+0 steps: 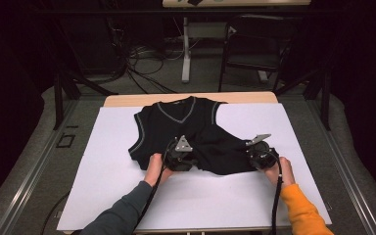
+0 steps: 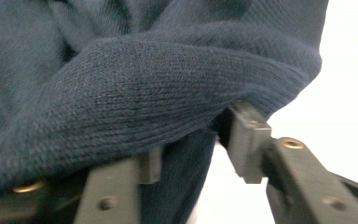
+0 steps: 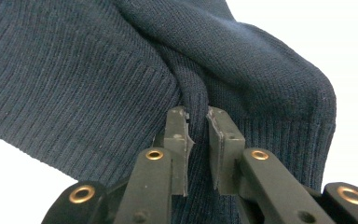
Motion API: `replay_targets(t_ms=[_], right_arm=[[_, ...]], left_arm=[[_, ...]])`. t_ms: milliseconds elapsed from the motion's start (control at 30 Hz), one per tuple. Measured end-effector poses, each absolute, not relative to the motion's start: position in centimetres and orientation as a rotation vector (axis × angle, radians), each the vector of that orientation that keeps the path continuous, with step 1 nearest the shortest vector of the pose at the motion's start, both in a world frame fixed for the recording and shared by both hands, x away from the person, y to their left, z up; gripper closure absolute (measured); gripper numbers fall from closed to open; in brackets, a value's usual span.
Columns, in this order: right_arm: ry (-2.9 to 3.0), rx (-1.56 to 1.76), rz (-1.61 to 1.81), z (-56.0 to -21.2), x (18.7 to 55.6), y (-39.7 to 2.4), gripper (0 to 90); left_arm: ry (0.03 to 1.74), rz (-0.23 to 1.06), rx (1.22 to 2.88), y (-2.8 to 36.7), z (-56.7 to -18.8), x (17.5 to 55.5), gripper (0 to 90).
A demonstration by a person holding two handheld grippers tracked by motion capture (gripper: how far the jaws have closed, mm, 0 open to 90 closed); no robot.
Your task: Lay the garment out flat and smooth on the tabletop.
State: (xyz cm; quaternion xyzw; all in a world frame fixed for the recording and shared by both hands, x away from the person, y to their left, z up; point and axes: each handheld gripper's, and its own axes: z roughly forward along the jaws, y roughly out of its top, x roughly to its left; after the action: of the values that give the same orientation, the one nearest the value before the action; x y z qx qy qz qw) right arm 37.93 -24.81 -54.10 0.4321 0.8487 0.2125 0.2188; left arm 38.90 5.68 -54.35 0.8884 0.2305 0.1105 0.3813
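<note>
A dark knit vest [image 1: 176, 120] with a grey-trimmed V-neck lies on the white board [image 1: 215, 196], its lower right part bunched up toward the front. My left gripper [image 1: 190, 156] is at the vest's lower middle. In the left gripper view its jaws [image 2: 198, 149] stand apart, with a fold of the vest [image 2: 144, 79] draped over one and hanging between them; a bright gap shows beside the other pad [image 2: 244, 140]. My right gripper [image 1: 257, 154] is at the lower right corner. In the right gripper view it [image 3: 196, 121] is shut on a pinch of the ribbed hem [image 3: 74, 84].
The white board covers a wooden table [image 1: 127, 100], with bare white room in front of and beside the vest. Behind the table stand a chair [image 1: 254, 49] and a table leg [image 1: 186, 54], and cables [image 1: 142, 63] run on the floor.
</note>
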Motion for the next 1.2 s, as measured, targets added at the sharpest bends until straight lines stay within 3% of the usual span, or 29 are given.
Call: replay_targets(t_ms=[100, 267, 767, 967, 1067, 1133, 1200], right_arm=[[2.364, 1.188, 0.578, -53.9, 37.8, -24.9, 80.9], [2.404, 1.161, 0.583, -53.5, 37.2, -24.8, 83.1], [2.542, 1.042, 0.641, -51.8, 32.5, -22.8, 83.0], [2.655, 0.978, 0.623, -52.5, 31.2, -21.5, 80.5], [2.706, 1.005, 0.639, -52.8, 31.6, -21.5, 59.3], [2.703, 1.026, 0.762, -52.2, 31.9, -22.1, 54.8], [2.635, 1.043, 0.839, -51.3, 32.3, -22.7, 48.5]], left_arm=[[0.598, 0.255, 2.258, 5.9, -54.2, 38.9, 78.8], [0.605, 0.204, 2.253, 7.6, -53.0, 38.1, 84.4], [0.680, 0.000, 2.207, 16.9, -50.2, 31.3, 85.9], [0.665, -0.044, 2.210, 18.0, -50.2, 29.1, 85.0], [0.678, -0.079, 2.283, 17.3, -51.3, 29.6, 76.7], [0.732, -0.072, 2.311, 17.4, -51.7, 30.1, 61.1], [0.777, -0.067, 2.288, 17.9, -51.7, 30.5, 51.7]])
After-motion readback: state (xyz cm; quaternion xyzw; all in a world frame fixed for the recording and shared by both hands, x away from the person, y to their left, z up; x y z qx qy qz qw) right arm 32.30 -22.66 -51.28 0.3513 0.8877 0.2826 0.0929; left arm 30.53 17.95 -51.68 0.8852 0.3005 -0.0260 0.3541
